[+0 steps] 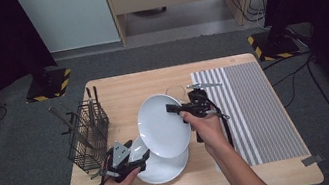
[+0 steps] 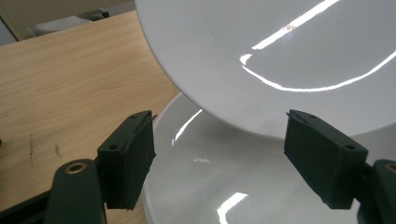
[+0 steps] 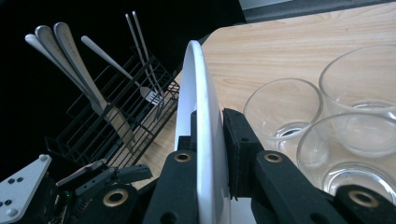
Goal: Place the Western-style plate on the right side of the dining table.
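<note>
A white plate (image 1: 160, 126) stands tilted on edge above the table, and my right gripper (image 1: 180, 109) is shut on its right rim. In the right gripper view the plate's rim (image 3: 198, 93) runs up between the two pads of my right gripper (image 3: 208, 135). A second white plate (image 1: 162, 166) lies flat on the table beneath it. My left gripper (image 1: 138, 160) is at that flat plate's left edge, open. In the left gripper view my left gripper (image 2: 219, 158) has its jaws wide apart over the flat plate (image 2: 219, 177), with the raised plate (image 2: 289, 56) just above and neither pad touching.
A black wire cutlery rack (image 1: 89, 133) with several utensils stands at the table's left edge. Three clear glasses (image 3: 285, 109) stand behind the raised plate. A grey striped mat (image 1: 251, 108) covers the right side, with a metal utensil (image 1: 204, 85) at its far left corner.
</note>
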`<state>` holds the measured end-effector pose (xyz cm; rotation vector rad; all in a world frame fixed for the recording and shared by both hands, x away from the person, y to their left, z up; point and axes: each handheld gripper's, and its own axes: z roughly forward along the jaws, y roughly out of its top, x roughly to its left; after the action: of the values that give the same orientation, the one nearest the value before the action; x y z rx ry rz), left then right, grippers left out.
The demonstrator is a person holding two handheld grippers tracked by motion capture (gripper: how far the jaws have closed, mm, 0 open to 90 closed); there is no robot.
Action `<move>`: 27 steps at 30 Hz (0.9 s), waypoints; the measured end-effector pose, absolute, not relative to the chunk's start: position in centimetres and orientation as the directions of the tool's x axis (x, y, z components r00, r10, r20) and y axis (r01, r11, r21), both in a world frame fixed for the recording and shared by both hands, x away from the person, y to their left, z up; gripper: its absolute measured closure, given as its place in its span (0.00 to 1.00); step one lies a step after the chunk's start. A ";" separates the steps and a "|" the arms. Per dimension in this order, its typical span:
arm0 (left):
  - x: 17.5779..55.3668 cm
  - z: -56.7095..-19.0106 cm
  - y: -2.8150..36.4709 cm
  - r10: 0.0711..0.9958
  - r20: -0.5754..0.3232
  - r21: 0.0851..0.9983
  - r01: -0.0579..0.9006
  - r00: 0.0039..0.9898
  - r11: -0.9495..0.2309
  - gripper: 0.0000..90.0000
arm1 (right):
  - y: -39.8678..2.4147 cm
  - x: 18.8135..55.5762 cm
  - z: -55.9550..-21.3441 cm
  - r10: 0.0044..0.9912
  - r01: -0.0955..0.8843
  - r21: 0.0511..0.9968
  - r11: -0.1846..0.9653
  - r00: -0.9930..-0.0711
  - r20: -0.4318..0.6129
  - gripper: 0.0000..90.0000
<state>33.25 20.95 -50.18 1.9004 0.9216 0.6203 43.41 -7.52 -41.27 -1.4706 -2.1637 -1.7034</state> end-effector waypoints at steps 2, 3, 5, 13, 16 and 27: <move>33.3 -50.2 20.9 0.800 0.050 0.882 0.348 0.598 -0.316 0.23 | -7.6 43.6 -41.2 0.646 0.669 0.742 -0.042 -0.549 0.531 0.92; 33.3 -50.2 20.8 0.801 0.048 0.883 0.350 0.597 -0.314 0.20 | -7.6 43.7 -41.2 0.647 0.665 0.746 -0.037 -0.552 0.525 0.92; 33.3 -50.2 20.7 0.802 0.046 0.883 0.351 0.596 -0.312 0.14 | -7.8 43.8 -41.1 0.649 0.668 0.743 -0.038 -0.549 0.526 0.92; 33.7 -50.1 19.9 0.785 0.029 0.888 0.344 0.619 -0.305 0.11 | -8.2 44.5 -40.4 0.649 0.658 0.752 -0.036 -0.557 0.519 0.92; 33.7 -50.1 19.8 0.782 0.020 0.888 0.348 0.623 -0.300 0.10 | -8.1 45.2 -40.4 0.653 0.661 0.750 -0.032 -0.554 0.516 0.92; 33.6 -50.2 19.7 0.772 0.037 0.882 0.343 0.635 -0.324 0.11 | -7.1 46.3 -39.3 0.653 0.657 0.754 -0.016 -0.564 0.505 0.92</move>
<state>33.55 19.69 -50.22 1.9202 0.8806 0.5758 46.34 -7.14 -39.27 -1.4650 -2.2016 -1.6899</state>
